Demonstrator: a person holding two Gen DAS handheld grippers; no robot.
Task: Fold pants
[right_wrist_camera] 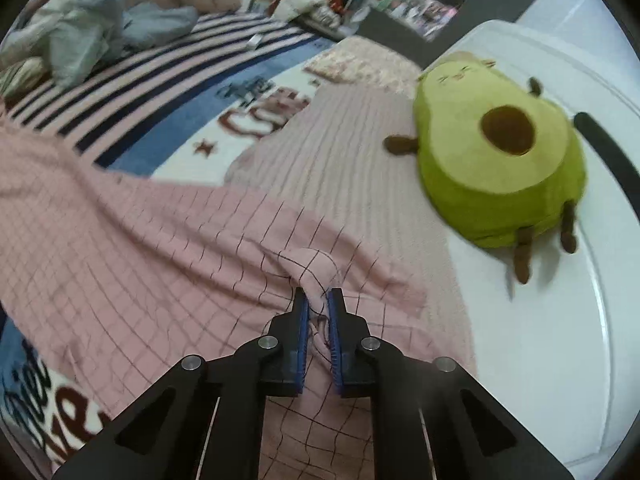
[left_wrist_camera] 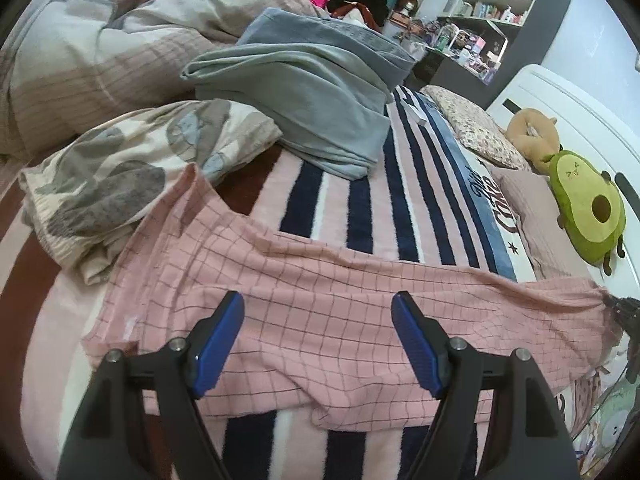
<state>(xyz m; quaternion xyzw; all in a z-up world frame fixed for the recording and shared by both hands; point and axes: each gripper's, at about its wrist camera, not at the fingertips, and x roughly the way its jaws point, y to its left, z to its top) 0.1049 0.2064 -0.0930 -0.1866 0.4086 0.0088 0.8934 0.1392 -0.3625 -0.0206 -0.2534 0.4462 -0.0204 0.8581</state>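
Pink checked pants (left_wrist_camera: 320,320) lie stretched across the striped blanket (left_wrist_camera: 360,208) on the bed. My left gripper (left_wrist_camera: 318,308) is open and empty, hovering just above the middle of the pants. My right gripper (right_wrist_camera: 318,300) is shut on a bunched fold at the right end of the pants (right_wrist_camera: 160,240), pulling the cloth taut. In the left wrist view the right gripper (left_wrist_camera: 624,312) shows at the far right edge, holding that end.
A folded grey-blue garment (left_wrist_camera: 320,100) lies behind the pants. A crumpled patterned duvet (left_wrist_camera: 120,160) is at the left. An avocado plush (right_wrist_camera: 500,152) and pillows (right_wrist_camera: 340,152) sit by the white headboard (right_wrist_camera: 560,340) at the right. Cluttered shelves stand beyond the bed.
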